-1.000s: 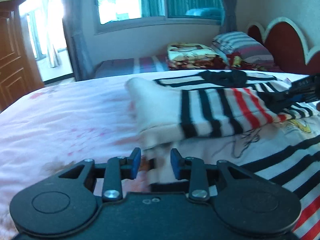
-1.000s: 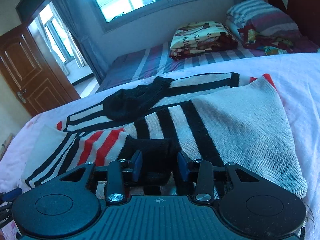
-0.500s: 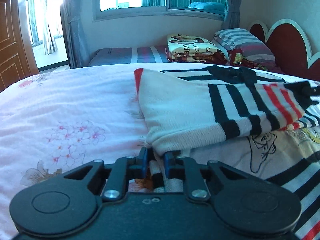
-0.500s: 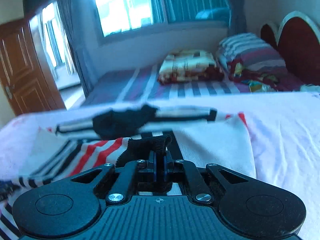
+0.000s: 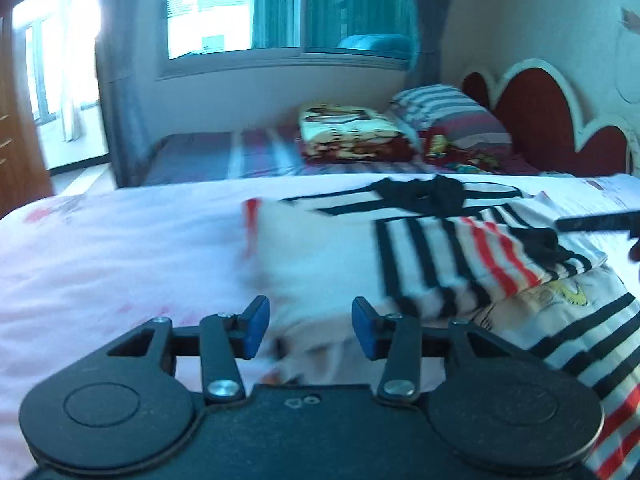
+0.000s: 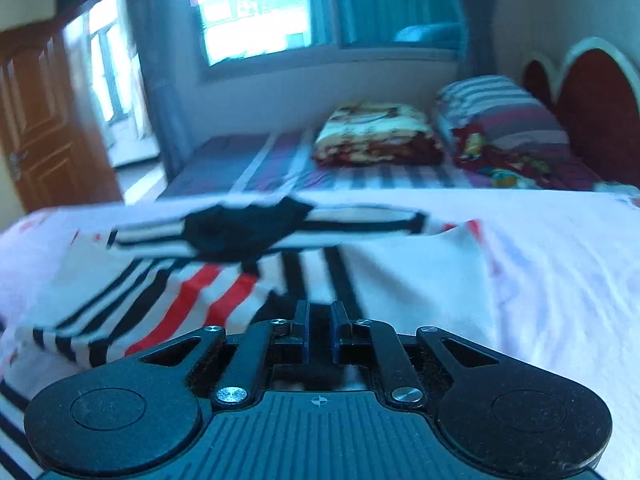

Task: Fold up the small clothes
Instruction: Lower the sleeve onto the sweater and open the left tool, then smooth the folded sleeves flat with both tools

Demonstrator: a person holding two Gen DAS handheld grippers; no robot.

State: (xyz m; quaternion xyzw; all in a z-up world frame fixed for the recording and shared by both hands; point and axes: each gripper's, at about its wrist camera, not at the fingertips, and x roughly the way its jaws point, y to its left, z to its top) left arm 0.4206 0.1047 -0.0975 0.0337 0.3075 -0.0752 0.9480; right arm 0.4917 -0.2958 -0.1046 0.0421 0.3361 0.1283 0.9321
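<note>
A small cream sweater [image 5: 400, 252] with black and red stripes lies partly folded on the white floral bedsheet [image 5: 100, 264]. Its black collar [image 5: 424, 194] is at the far side. My left gripper [image 5: 310, 320] is open, with the sweater's near cream edge lying between its blue pads. The sweater also shows in the right wrist view [image 6: 280, 276], with one striped sleeve laid across the body. My right gripper [image 6: 319, 332] is nearly shut, and I cannot tell if any fabric is between its pads. The right gripper's black tip [image 5: 596, 222] shows in the left wrist view.
A second bed [image 5: 224, 156] stands behind, with a folded printed blanket [image 5: 352, 128] and a striped pillow [image 5: 444, 112]. A red heart-shaped headboard [image 5: 540, 120] is at the right. A wooden door [image 6: 44, 120] is at the left, and a window [image 6: 256, 8] is in the far wall.
My left gripper has opened and let go of the sweater's edge. My right gripper has lifted and pulled back; its pads have parted slightly from the black cuff they pinched.
</note>
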